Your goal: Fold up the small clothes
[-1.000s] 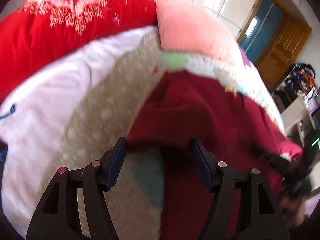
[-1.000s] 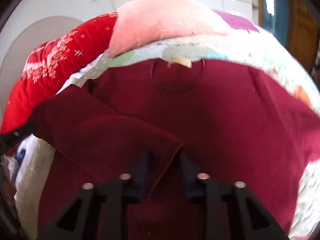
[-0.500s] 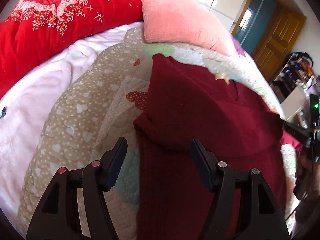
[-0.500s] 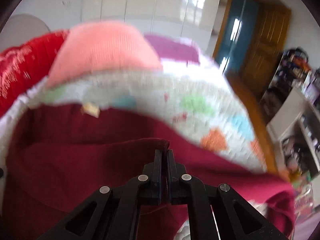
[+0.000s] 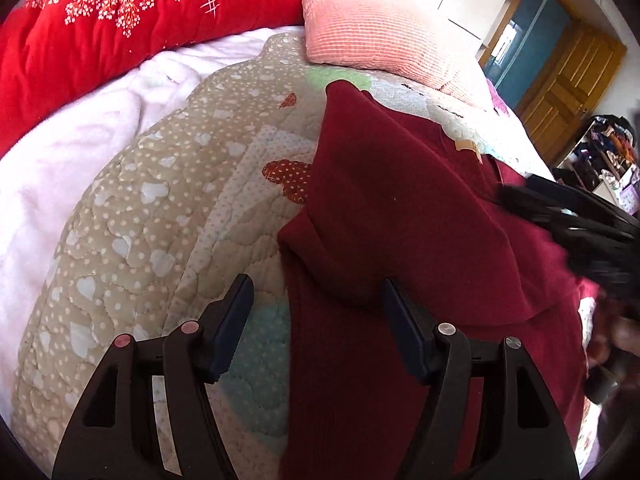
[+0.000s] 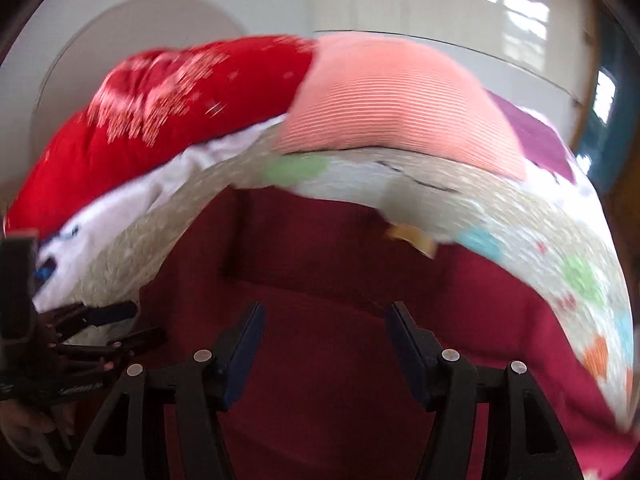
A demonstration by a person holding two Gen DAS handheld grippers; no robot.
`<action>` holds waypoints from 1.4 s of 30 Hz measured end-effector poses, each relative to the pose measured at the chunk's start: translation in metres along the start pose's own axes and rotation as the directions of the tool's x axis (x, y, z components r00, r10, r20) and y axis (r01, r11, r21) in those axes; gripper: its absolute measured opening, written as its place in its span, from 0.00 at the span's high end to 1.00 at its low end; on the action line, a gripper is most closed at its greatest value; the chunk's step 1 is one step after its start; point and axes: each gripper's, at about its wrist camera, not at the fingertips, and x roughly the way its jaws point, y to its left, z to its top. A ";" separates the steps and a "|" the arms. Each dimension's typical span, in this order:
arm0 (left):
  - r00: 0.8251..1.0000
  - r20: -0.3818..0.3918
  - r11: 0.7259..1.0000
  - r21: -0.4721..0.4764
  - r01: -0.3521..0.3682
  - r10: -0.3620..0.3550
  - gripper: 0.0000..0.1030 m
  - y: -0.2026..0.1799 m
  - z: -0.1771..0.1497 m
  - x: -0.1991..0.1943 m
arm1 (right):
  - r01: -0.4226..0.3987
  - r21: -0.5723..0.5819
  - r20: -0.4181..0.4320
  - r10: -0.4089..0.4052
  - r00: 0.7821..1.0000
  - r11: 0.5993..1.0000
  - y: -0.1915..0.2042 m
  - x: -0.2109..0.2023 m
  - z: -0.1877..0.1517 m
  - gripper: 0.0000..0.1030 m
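A dark red knit garment (image 5: 392, 240) lies on the quilted bedspread (image 5: 160, 208), with its left sleeve folded across the body. It also fills the lower right wrist view (image 6: 328, 340). A tan neck label (image 5: 466, 146) shows at its collar. My left gripper (image 5: 316, 304) is open and empty, hovering over the garment's left edge. My right gripper (image 6: 324, 332) is open and empty above the folded sleeve. It shows blurred at the right of the left wrist view (image 5: 560, 216). The left gripper shows at the left edge of the right wrist view (image 6: 100, 328).
A red flowered quilt (image 5: 120, 24) and a pink pillow (image 5: 376, 24) lie at the head of the bed. A white fleece blanket (image 5: 60, 152) lies to the left. A wooden door (image 5: 568, 72) and cluttered shelves (image 5: 600, 156) stand beyond the bed's right side.
My right gripper was shut on the sleeve, carried it across the body, and has now opened and let it go. My left gripper stayed open and drew back slightly.
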 end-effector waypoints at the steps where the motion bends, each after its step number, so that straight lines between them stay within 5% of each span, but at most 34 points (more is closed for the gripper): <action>1: 1.000 -0.002 1.000 -0.002 0.008 -0.008 0.34 0.002 0.000 0.000 | -0.001 -0.033 -0.009 0.000 1.000 0.999 0.008 0.011 0.002 0.41; 6: 1.000 -0.008 1.000 0.005 0.019 -0.018 0.33 0.004 0.003 0.002 | -0.120 -0.170 -0.162 0.092 0.983 0.978 0.023 0.061 0.001 0.41; 8: 1.000 -0.006 1.000 0.013 0.014 -0.014 0.33 0.002 0.003 0.002 | -0.136 -0.177 -0.160 0.108 0.981 0.975 0.022 0.063 -0.004 0.41; 11: 1.000 -0.001 1.000 0.014 0.012 -0.012 0.33 0.001 0.005 0.002 | -0.148 -0.177 -0.143 0.124 0.982 0.973 0.024 0.061 -0.004 0.72; 12: 1.000 0.003 1.000 0.014 0.012 -0.012 0.33 0.001 0.005 0.001 | -0.127 -0.192 -0.131 0.103 0.986 0.973 0.027 0.060 -0.003 0.93; 13: 1.000 0.012 1.000 0.012 0.011 -0.011 0.33 0.001 0.005 -0.001 | -0.108 -0.206 -0.124 0.084 0.989 0.973 0.032 0.058 -0.003 0.96; 17: 0.999 0.051 1.000 0.013 -0.010 0.010 0.33 0.003 0.007 -0.007 | -0.013 -0.233 -0.061 -0.001 0.998 0.972 0.040 0.040 0.003 0.97; 20: 0.999 0.032 1.000 0.012 -0.011 0.010 0.33 0.003 0.008 -0.001 | 0.110 -0.147 0.030 -0.106 0.994 0.983 0.018 0.021 0.009 0.97; 22: 1.000 0.022 1.000 0.016 -0.021 0.020 0.33 0.003 0.008 0.003 | 0.092 -0.049 -0.003 -0.093 0.996 0.995 0.004 0.028 0.008 0.97; 25: 1.000 0.020 1.000 0.016 -0.017 0.017 0.33 0.004 0.009 0.003 | 0.194 -0.009 -0.064 -0.194 0.979 0.981 -0.005 0.046 0.001 0.97; 29: 0.999 0.036 0.999 0.029 -0.026 0.025 0.33 0.001 0.009 -0.001 | 0.114 0.138 -0.015 -0.113 0.993 0.984 -0.017 0.019 -0.003 0.94; 32: 0.997 0.077 0.998 0.049 -0.027 0.023 0.33 -0.005 0.009 -0.007 | 0.052 0.118 0.002 -0.052 0.999 0.992 -0.007 0.005 -0.010 0.93; 38: 0.999 0.026 0.997 0.066 -0.028 0.027 0.33 -0.008 0.009 0.007 | 0.025 0.155 -0.098 -0.010 0.995 0.988 -0.005 0.052 -0.020 0.91; 42: 0.999 0.040 0.998 0.063 -0.019 0.016 0.33 -0.007 0.010 0.002 | 0.046 0.173 -0.088 -0.031 0.996 0.984 -0.005 0.037 -0.018 0.91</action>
